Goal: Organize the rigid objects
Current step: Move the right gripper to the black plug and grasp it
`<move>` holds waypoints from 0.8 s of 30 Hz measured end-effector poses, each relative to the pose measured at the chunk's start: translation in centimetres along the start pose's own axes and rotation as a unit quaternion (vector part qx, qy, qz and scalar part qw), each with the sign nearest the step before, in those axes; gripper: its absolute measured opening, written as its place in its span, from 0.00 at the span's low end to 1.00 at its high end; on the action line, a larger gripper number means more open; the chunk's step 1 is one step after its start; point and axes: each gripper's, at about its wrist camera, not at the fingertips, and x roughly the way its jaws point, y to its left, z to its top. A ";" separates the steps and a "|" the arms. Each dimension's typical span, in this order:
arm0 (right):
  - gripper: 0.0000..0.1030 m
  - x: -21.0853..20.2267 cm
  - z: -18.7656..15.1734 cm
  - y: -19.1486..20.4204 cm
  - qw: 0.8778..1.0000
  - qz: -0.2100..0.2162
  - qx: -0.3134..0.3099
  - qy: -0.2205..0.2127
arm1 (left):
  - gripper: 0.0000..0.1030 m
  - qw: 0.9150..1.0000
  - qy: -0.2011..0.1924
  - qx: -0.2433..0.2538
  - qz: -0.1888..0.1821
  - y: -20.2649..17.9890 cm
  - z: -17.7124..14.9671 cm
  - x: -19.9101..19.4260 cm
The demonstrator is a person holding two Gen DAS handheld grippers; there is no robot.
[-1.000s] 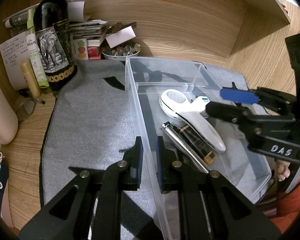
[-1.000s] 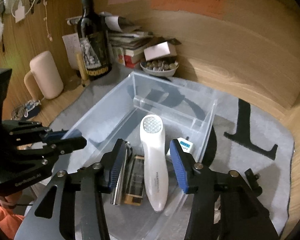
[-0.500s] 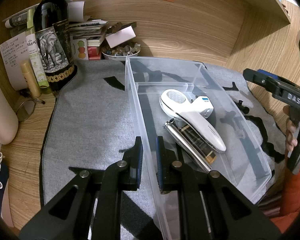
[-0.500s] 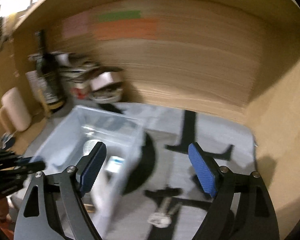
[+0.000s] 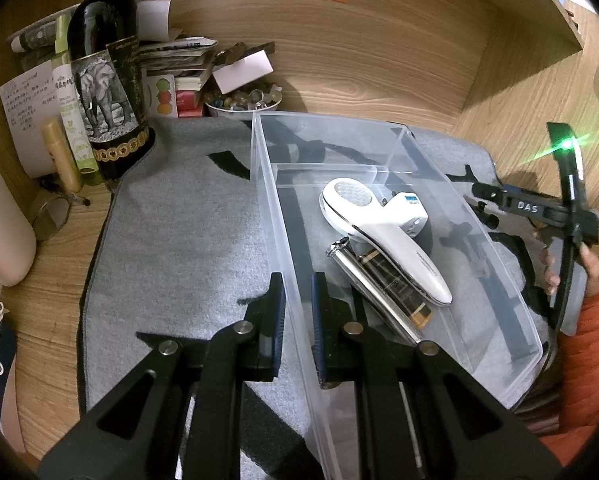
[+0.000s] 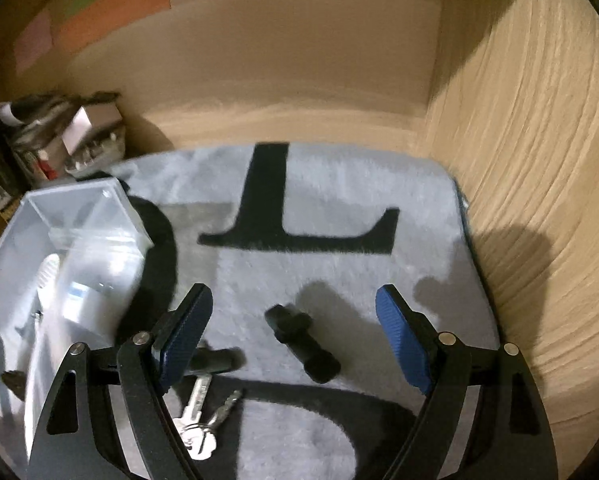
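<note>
Mat: a grey mat (image 6: 339, 200) with large black letters covers the desk; its near edge is cut off at the bottom of both views.
Box: a clear plastic box (image 5: 495, 264) sits on the mat, centre-right in the left wrist view. In the right wrist view it is blurred at the left edge (image 6: 3, 248), and its near end is cut off.
Left gripper: the left gripper (image 5: 297, 320), at bottom centre of its own view, is clamped on the box's long left wall, one pad outside and one inside.
Right gripper: the right gripper (image 6: 293, 338) fills the bottom of its own view, jaws spread wide with nothing between the pads. From the left wrist view it shows only side-on at the right edge (image 5: 499, 196), partly behind a green glare, with fingers and an orange sleeve (image 5: 587, 344) below it.
White device: a white handheld device (image 5: 383, 236) lies diagonally inside the box, partly over the items beneath.
Metal tube: a silver tube (image 5: 371, 292) lies under the device's handle; the dark, amber-ended thing beside it is hard to identify.
Black part: a short black part (image 6: 299, 340) lies on the mat between the right gripper's pads, untouched; its exact shape is unclear.
Keys: a small bunch of keys (image 6: 199, 420) lies on the mat at lower left of the right wrist view, partly hidden behind the left pad.
</note>
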 end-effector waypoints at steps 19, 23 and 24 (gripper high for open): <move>0.21 2.2 -1.1 1.1 0.999 0.021 -0.024 0.042 | 0.12 1.000 0.005 -0.002 0.001 0.0 0.0 0.4; 0.21 1.2 -1.1 1.3 0.999 0.021 -0.027 0.030 | 0.12 1.000 0.005 -0.002 0.002 0.0 0.0 0.4; 0.21 0.9 -1.1 1.4 0.999 0.022 -0.027 0.027 | 0.12 1.000 0.005 -0.002 0.002 0.0 0.0 0.4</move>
